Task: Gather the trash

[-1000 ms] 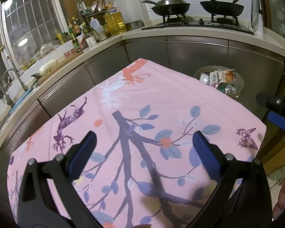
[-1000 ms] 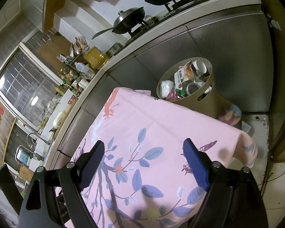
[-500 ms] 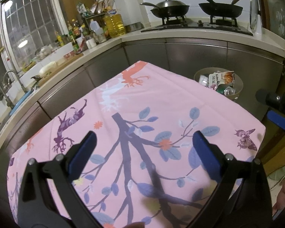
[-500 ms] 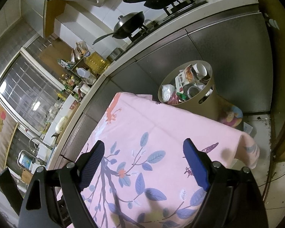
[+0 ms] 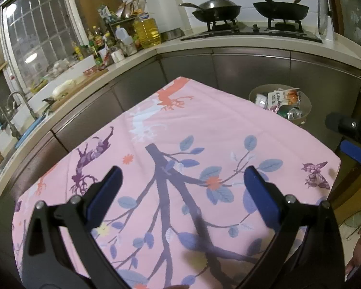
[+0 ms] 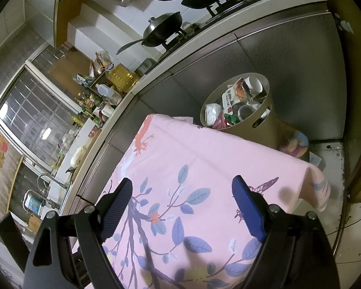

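Pink floral tablecloth under both spread, empty tongs; full bin beside steel kitchen cabinets.

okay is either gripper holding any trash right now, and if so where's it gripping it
Nothing is held. The left gripper and right gripper both stand open over the pink tablecloth, with nothing between their fingers. The trash sits in the bin.

both grippers, left gripper and right gripper, jaws spread wide, empty
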`<state>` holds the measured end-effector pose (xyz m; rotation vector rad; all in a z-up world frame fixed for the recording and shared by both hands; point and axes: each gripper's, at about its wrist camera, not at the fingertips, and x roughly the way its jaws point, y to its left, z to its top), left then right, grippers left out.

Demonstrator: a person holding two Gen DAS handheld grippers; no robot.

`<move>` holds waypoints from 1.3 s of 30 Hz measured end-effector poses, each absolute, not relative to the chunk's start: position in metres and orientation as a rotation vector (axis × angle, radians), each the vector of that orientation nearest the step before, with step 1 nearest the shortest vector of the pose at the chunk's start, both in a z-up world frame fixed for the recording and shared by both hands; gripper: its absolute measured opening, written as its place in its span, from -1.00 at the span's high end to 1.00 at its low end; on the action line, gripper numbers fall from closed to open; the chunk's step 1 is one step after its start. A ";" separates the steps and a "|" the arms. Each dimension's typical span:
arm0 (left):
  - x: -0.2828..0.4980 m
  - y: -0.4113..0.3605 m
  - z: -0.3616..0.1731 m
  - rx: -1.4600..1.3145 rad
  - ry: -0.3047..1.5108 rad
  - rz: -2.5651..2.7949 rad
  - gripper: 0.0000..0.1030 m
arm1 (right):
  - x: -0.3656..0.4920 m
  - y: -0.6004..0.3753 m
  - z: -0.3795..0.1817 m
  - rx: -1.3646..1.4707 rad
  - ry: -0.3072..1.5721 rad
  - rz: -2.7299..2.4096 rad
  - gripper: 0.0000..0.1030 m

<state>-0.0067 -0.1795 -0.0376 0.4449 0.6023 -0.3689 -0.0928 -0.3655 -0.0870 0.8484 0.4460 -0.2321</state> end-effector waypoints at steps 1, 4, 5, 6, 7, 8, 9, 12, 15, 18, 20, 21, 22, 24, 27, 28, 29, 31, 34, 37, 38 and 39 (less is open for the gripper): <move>-0.007 -0.180 -0.038 0.448 0.601 -0.366 -0.88 | -0.093 -0.366 -0.087 0.849 0.445 -0.234 -0.59; -0.008 -0.181 -0.038 0.455 0.597 -0.364 -0.88 | -0.093 -0.366 -0.087 0.850 0.446 -0.234 -0.59; -0.009 -0.181 -0.038 0.456 0.597 -0.365 -0.88 | -0.093 -0.367 -0.087 0.850 0.445 -0.234 -0.59; -0.009 -0.181 -0.038 0.454 0.598 -0.364 -0.88 | -0.093 -0.365 -0.087 0.849 0.446 -0.234 -0.59; -0.009 -0.181 -0.038 0.454 0.598 -0.363 -0.88 | -0.093 -0.366 -0.087 0.847 0.447 -0.233 -0.59; -0.009 -0.182 -0.038 0.453 0.598 -0.362 -0.88 | -0.093 -0.366 -0.087 0.847 0.447 -0.234 -0.59; -0.009 -0.182 -0.038 0.453 0.598 -0.361 -0.88 | -0.092 -0.365 -0.088 0.845 0.448 -0.233 -0.59; -0.009 -0.182 -0.038 0.451 0.599 -0.365 -0.88 | -0.091 -0.363 -0.090 0.844 0.456 -0.227 -0.59; -0.009 -0.182 -0.039 0.452 0.602 -0.367 -0.88 | -0.090 -0.363 -0.091 0.842 0.462 -0.223 -0.59; -0.010 -0.183 -0.039 0.450 0.601 -0.375 -0.88 | -0.088 -0.366 -0.091 0.840 0.463 -0.223 -0.59; -0.010 -0.182 -0.040 0.449 0.602 -0.376 -0.88 | -0.088 -0.366 -0.091 0.841 0.465 -0.222 -0.59; -0.010 -0.183 -0.040 0.449 0.602 -0.376 -0.88 | -0.088 -0.366 -0.091 0.841 0.465 -0.222 -0.59; -0.011 -0.183 -0.040 0.449 0.603 -0.376 -0.88 | -0.088 -0.365 -0.091 0.841 0.465 -0.222 -0.59; -0.011 -0.183 -0.040 0.450 0.603 -0.372 -0.88 | -0.088 -0.365 -0.090 0.840 0.464 -0.222 -0.59; -0.010 -0.183 -0.040 0.450 0.602 -0.373 -0.88 | -0.089 -0.364 -0.090 0.840 0.464 -0.222 -0.59; -0.011 -0.183 -0.040 0.451 0.602 -0.373 -0.88 | -0.089 -0.364 -0.090 0.841 0.464 -0.223 -0.59; -0.010 -0.182 -0.040 0.450 0.602 -0.374 -0.88 | -0.089 -0.363 -0.091 0.841 0.465 -0.224 -0.59; -0.010 -0.182 -0.041 0.451 0.603 -0.374 -0.88 | -0.089 -0.364 -0.090 0.841 0.464 -0.224 -0.59; -0.011 -0.182 -0.040 0.451 0.603 -0.376 -0.88 | -0.089 -0.364 -0.090 0.840 0.464 -0.225 -0.59; -0.010 -0.180 -0.042 0.449 0.606 -0.378 -0.88 | -0.089 -0.364 -0.090 0.834 0.463 -0.226 -0.59; -0.010 -0.179 -0.043 0.447 0.608 -0.380 -0.88 | -0.089 -0.365 -0.090 0.830 0.463 -0.226 -0.59; -0.010 -0.180 -0.043 0.446 0.608 -0.382 -0.88 | -0.089 -0.363 -0.090 0.824 0.463 -0.227 -0.59</move>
